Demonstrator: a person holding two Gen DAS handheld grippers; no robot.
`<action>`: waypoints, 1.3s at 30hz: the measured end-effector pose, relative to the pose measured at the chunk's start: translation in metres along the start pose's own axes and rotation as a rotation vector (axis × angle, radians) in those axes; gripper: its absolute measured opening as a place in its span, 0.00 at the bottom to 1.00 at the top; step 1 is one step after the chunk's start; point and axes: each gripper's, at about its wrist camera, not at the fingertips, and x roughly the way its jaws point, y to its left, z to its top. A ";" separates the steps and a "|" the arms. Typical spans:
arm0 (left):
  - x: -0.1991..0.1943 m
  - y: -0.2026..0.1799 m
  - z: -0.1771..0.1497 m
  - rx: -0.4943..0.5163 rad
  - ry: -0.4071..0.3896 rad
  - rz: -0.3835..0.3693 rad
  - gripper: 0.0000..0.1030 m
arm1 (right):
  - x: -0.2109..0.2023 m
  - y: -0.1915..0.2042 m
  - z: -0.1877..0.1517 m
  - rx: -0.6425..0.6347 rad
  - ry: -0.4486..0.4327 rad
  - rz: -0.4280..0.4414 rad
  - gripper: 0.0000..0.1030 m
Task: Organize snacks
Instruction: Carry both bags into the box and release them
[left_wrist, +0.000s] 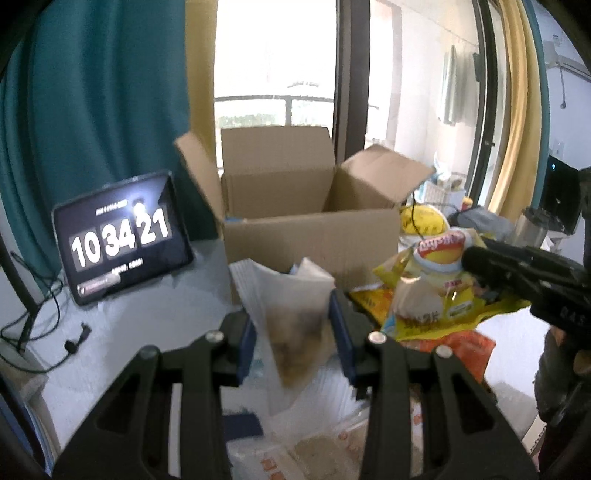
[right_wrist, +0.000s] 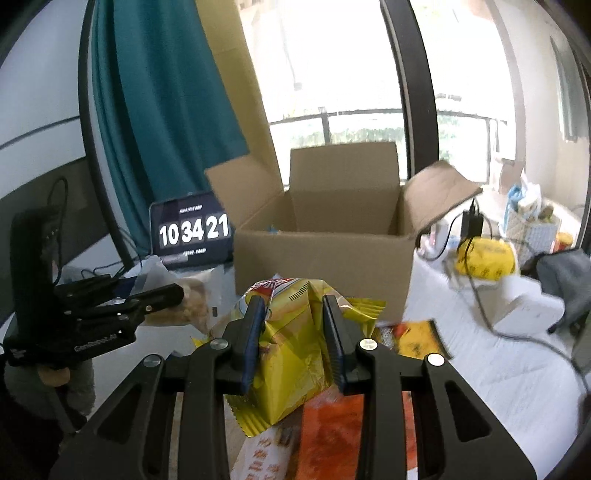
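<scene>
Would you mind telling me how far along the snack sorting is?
Done: little visible in the cardboard box. In hand: left gripper grips a clear bag; right gripper grips a yellow chip bag. Left: orange packets remain on the table.

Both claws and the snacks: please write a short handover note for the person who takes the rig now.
Left claw: shut on the clear bag of brownish snack, held up off the table.
Right claw: shut on the yellow chip bag, also lifted.
The cardboard box stands open just beyond both claws; little of its inside shows.
Done: both bags picked up.
Left: carry both into the box and let go, then fetch the orange packets on the table beneath the claws.
</scene>
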 end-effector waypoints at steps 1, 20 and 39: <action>-0.001 -0.002 0.005 0.003 -0.010 0.003 0.37 | -0.001 -0.003 0.006 -0.006 -0.012 -0.002 0.33; 0.036 -0.008 0.083 0.032 -0.129 0.015 0.37 | 0.022 -0.045 0.088 -0.078 -0.154 -0.037 0.33; 0.147 0.012 0.127 0.048 -0.160 0.067 0.38 | 0.106 -0.086 0.147 -0.088 -0.193 -0.089 0.33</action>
